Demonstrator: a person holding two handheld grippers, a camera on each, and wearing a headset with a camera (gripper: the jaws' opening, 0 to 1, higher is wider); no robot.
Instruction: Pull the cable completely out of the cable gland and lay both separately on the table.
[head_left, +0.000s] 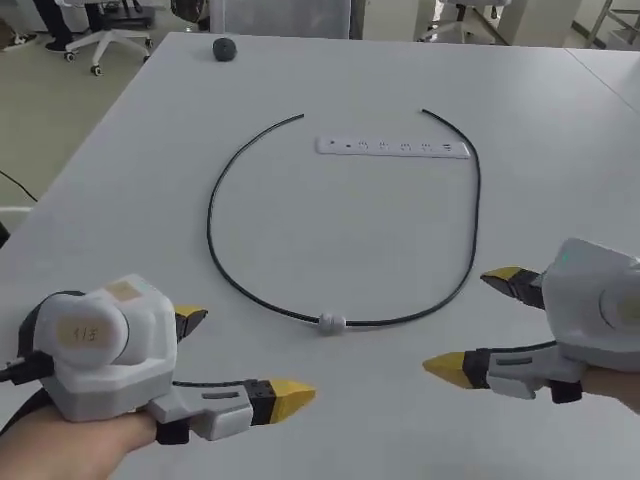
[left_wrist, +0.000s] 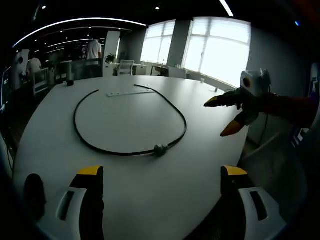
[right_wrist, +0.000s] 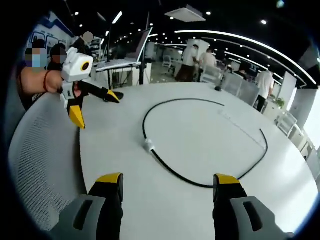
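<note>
My left gripper (head_left: 245, 355) and right gripper (head_left: 468, 320) are both wide open, empty. The gland (head_left: 329, 322) sits on the cable (head_left: 212, 240) loop's near side, between them. I'd pinch the gland, grab the cable just beside it, pull straight apart. White table (head_left: 340, 230), power strip (head_left: 392, 148) between cable ends, office chairs (head_left: 100, 40) beyond.

The surface (head_left: 330, 230) is overlooked steeply from its near edge; it is skimmed low from near left and right. The cable loop (head_left: 209, 228) is shared.
</note>
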